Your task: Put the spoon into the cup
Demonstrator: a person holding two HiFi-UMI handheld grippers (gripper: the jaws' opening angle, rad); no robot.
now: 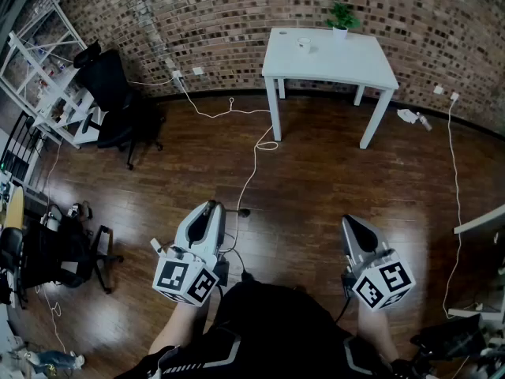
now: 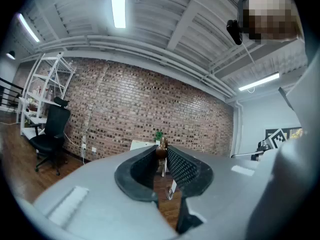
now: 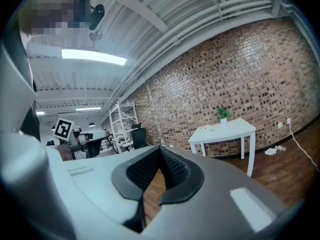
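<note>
The white surface (image 1: 347, 61) stands well apart, so both claws ride level: right claw (image 3: 160, 151) pressed together, empty; left claw (image 1: 211, 208), bound for the cup (image 1: 304, 46) there, pinching at its tips what looks like the brown spoon (image 2: 161, 148).

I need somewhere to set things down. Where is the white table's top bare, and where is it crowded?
The white table is bare along its whole near edge and at its right end. Things stand only toward the far edge: the cup left of middle, and the potted plant to its right at the back edge.
</note>
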